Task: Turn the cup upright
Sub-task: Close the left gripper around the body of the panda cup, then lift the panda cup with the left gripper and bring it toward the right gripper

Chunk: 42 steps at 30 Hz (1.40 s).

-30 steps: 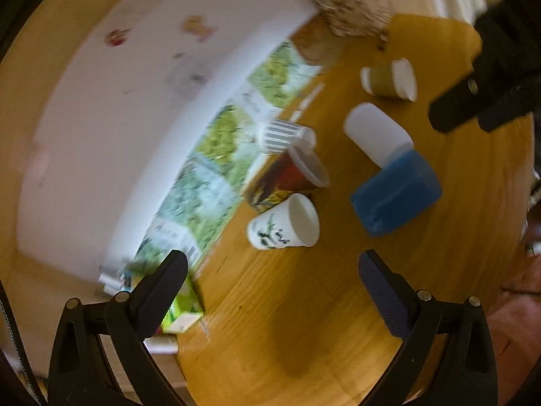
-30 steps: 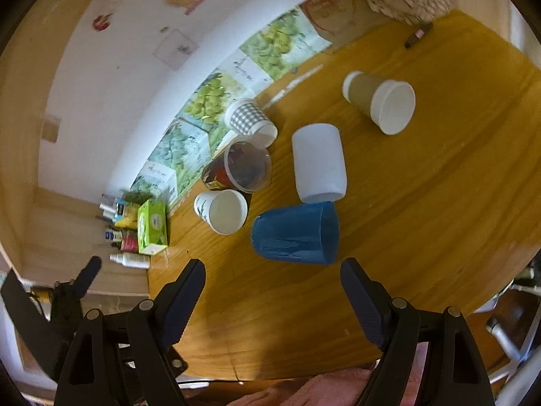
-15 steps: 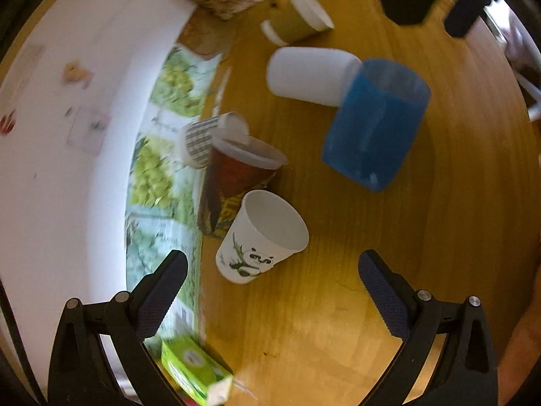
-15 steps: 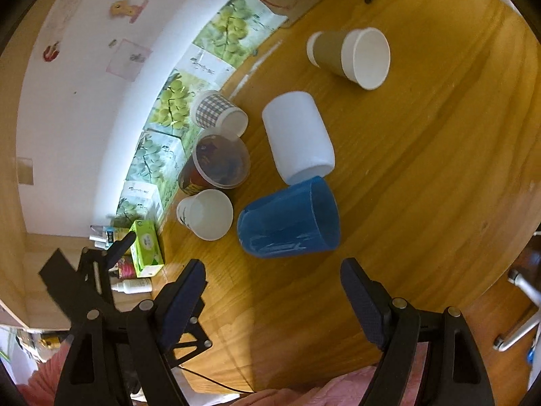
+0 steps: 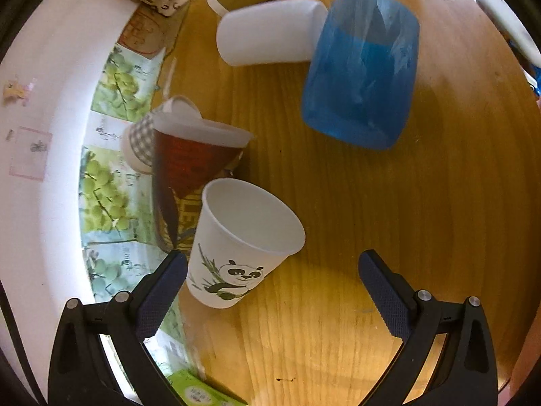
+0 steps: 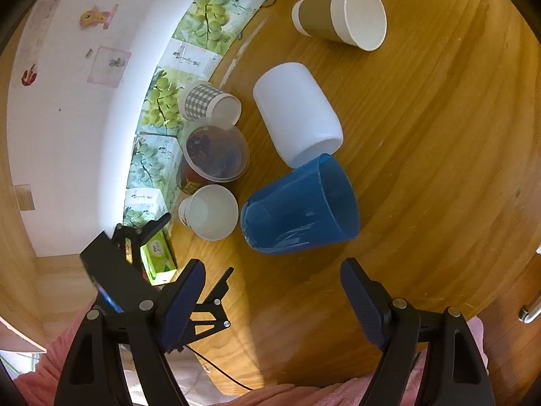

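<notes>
Closing in on the cluster of cups near the wall edge of the round wooden desk (image 6: 422,182), the left gripper (image 5: 272,279) has come much nearer over the last second: the panda cup (image 5: 236,247), small and far off a second ago, now fills the lower middle of the left wrist view. It lies on its side, mouth toward the middle of the desk, its base just beside the left finger pad (image 5: 162,291). The jaws stand wide apart with nothing in them, so I judge the grasp not yet made and this cup the likely one to be stood up, though every cup here lies tipped.

The right gripper (image 6: 272,299) has drawn closer too, its tongs also apart and empty, hanging over the near rim of the desk short of the blue cup (image 6: 301,206).

By size: the blue cup lies on its side, touching the white cup (image 6: 297,118); the lidded red cup (image 6: 213,155) lies against the wall edge between the checked cup (image 6: 206,103) and the panda cup; the brown paper cup (image 6: 338,17) lies apart, toward the far side.

Hard to tell: whether the panda cup touches the red cup behind it, and whether the pad touches the panda cup. The right gripper's own finger hides part of the left gripper in the right wrist view
</notes>
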Tool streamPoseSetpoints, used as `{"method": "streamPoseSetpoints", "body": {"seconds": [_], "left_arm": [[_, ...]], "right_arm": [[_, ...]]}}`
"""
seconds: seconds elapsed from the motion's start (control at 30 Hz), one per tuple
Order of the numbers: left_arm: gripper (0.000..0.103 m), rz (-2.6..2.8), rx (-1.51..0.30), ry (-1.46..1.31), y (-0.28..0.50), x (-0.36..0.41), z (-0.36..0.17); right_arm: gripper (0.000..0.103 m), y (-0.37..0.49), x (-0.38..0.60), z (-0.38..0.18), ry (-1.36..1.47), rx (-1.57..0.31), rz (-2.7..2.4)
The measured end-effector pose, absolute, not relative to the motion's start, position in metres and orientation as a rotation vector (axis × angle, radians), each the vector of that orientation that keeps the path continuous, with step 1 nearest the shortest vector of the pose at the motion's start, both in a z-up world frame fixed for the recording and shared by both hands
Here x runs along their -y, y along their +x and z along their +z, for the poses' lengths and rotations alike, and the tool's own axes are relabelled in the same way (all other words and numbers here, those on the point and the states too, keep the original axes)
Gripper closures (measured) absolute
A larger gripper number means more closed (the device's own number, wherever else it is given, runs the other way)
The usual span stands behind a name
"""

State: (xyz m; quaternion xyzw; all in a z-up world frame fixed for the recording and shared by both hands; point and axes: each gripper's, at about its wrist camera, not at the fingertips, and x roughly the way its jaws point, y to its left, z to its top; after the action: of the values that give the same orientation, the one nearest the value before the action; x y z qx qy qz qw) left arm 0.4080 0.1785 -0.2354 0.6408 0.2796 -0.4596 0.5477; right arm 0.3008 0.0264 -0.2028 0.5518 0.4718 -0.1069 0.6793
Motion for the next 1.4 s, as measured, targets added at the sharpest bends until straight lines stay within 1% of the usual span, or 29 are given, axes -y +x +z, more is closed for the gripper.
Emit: {"method": "streamPoseSetpoints", "body": {"seconds": [0.13,0.47,0.63,0.87,0.93,0.97,1.07,1.27,1.4], "left_arm": [[0.002,-1.098,-0.693,1.507,0.414,-0.178,-0.244],[0.002,-1.074,-0.679,1.484,0.425,-0.171,-0.254],[0.003,-1.074,-0.747,1.469,0.433,-0.165,-0.26],[0.011,-1.08,-0.815,1.446,0.437,-0.162,-0.258],[0.019,-1.083,-0.843,1.439,0.438,-0.16,-0.258],[0.021,-1.084,-0.857,1.437,0.438,-0.16,-0.257],[0.032,-1.089,-0.891,1.427,0.441,-0.16,-0.256],[0.033,-1.07,-0.933,1.416,0.444,-0.159,-0.256],[0.033,-1.051,-1.012,1.382,0.448,-0.159,-0.256]], "right_arm": [[0.02,0.302,-0.026,-0.203,1.245,-1.057,-0.255],[0.02,0.297,-0.026,-0.208,1.259,-1.072,-0.288],[0.02,0.295,-0.026,-0.207,1.256,-1.07,-0.294],[0.02,0.292,-0.024,-0.207,1.261,-1.061,-0.298],[0.02,0.291,-0.024,-0.207,1.264,-1.059,-0.297],[0.02,0.29,-0.023,-0.207,1.266,-1.058,-0.296],[0.02,0.289,-0.023,-0.207,1.269,-1.054,-0.295],[0.02,0.285,-0.023,-0.206,1.271,-1.044,-0.289],[0.02,0.281,-0.023,-0.206,1.273,-1.04,-0.288]]}}
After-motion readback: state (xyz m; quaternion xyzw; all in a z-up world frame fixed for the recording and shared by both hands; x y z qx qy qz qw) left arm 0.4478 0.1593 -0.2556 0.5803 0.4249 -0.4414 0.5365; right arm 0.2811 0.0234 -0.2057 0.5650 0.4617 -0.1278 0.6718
